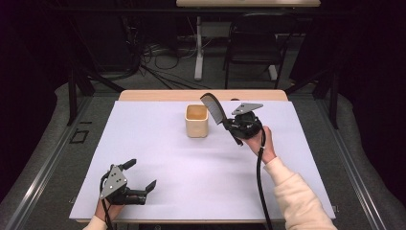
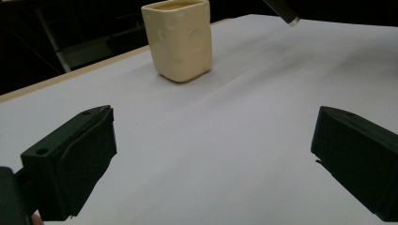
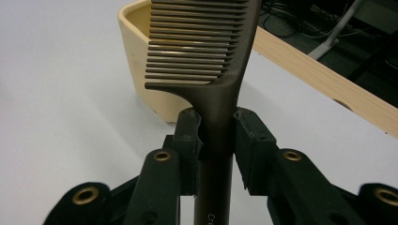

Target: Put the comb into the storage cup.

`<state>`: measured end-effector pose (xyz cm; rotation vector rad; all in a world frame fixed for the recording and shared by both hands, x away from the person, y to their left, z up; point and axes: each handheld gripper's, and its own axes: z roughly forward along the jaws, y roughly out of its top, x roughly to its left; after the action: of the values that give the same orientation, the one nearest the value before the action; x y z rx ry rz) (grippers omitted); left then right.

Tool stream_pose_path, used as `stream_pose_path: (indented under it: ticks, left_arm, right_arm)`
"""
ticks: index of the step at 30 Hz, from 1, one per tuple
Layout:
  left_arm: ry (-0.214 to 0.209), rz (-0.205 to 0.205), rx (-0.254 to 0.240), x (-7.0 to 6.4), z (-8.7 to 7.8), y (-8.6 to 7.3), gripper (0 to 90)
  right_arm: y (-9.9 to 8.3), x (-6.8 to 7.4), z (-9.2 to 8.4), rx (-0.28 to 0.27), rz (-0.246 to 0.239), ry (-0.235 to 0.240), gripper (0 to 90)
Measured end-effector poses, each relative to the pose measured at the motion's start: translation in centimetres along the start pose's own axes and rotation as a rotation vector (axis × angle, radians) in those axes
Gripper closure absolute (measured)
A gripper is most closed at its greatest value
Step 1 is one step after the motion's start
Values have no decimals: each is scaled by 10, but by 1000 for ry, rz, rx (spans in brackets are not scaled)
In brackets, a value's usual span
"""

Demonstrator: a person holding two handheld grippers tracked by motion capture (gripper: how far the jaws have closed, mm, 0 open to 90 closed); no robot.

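Pinched between the black fingers [image 3: 187, 140] of the right gripper [image 3: 217, 140] is a dark brown comb [image 3: 206, 61], gripped on its handle just below the teeth, with its toothed head raised and tilted toward a cream cup [image 1: 197, 120]. In the high view the comb [image 1: 214, 108] hangs just to the right of the cup's rim, above the white sheet [image 1: 191, 163] covering the desk [image 1: 143, 95]. That cup stands upright near the far middle of the sheet. Well apart, at the near left corner, the left gripper [image 1: 142, 176] rests low over the sheet with its fingers [image 2: 70, 159] spread wide, nothing between them.
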<state>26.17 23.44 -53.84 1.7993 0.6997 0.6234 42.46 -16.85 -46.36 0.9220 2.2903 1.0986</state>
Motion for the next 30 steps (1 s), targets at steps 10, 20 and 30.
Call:
stream_pose_path:
  ticks: [10,20,30]
  left_arm:
    - [1,-2,-3,0,0,0,6]
    - [0,-2,-4,0,0,0,6]
    - [-2,-1,-9,0,-1,0,6]
  right_arm:
    - [4,-3,2,-7,8,-13,717]
    - [9,-7,2,-28,14,-29,717]
    - [13,-9,6,-46,21,-35,717]
